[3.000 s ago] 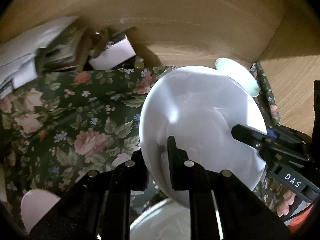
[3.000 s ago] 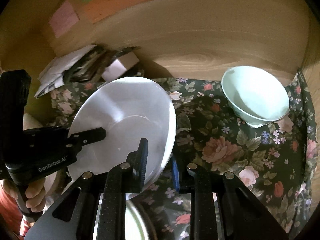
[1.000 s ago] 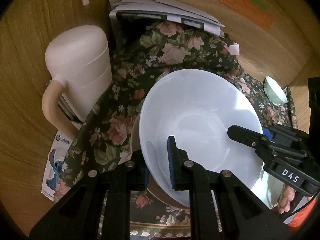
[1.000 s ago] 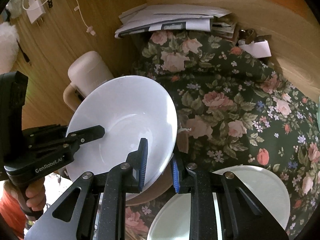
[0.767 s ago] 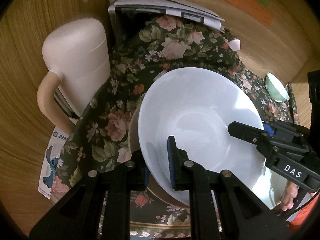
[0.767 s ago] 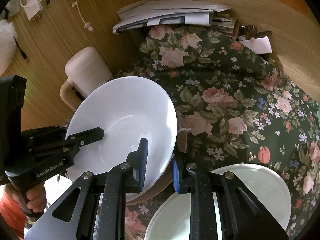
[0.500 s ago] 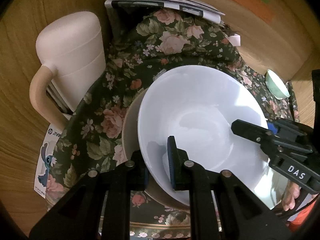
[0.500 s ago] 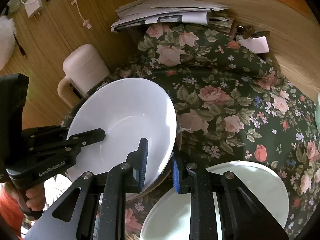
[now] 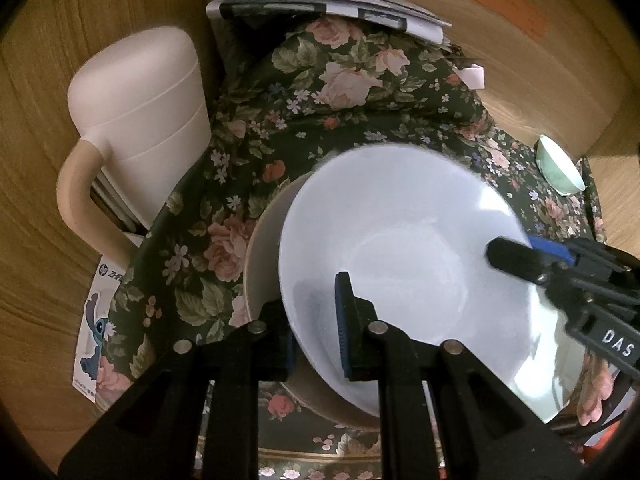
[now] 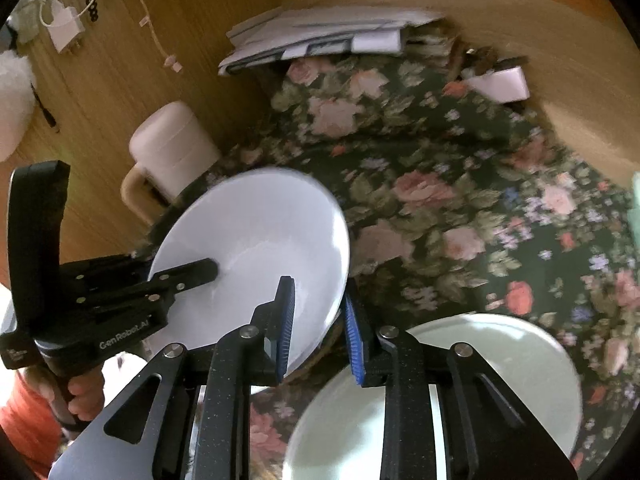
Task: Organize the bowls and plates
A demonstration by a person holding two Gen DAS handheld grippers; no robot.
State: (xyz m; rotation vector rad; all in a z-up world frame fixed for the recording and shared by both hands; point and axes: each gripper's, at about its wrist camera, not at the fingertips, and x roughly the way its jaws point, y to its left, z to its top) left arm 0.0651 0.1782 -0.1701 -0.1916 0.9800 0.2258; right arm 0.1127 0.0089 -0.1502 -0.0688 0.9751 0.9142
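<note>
A large white bowl (image 9: 404,256) (image 10: 256,248) hangs low over a tan dish (image 9: 262,256) on the floral cloth. My left gripper (image 9: 316,320) is shut on the bowl's near rim; it also shows in the right wrist view (image 10: 180,280). My right gripper (image 10: 318,328) straddles the bowl's opposite rim with a visible gap between its blue pads; it also shows in the left wrist view (image 9: 520,260). A pale white plate (image 10: 460,392) lies at lower right. A small green bowl (image 9: 558,166) stands at the far right.
A cream lidded jug (image 9: 136,120) (image 10: 172,148) with a handle stands at the left by the wooden wall. A stack of papers (image 9: 320,4) lies at the back. A small white box (image 10: 504,82) sits at the back right.
The white bowl has come down over the tan dish. The right gripper's pads have spread apart from the rim. The left gripper still holds the rim.
</note>
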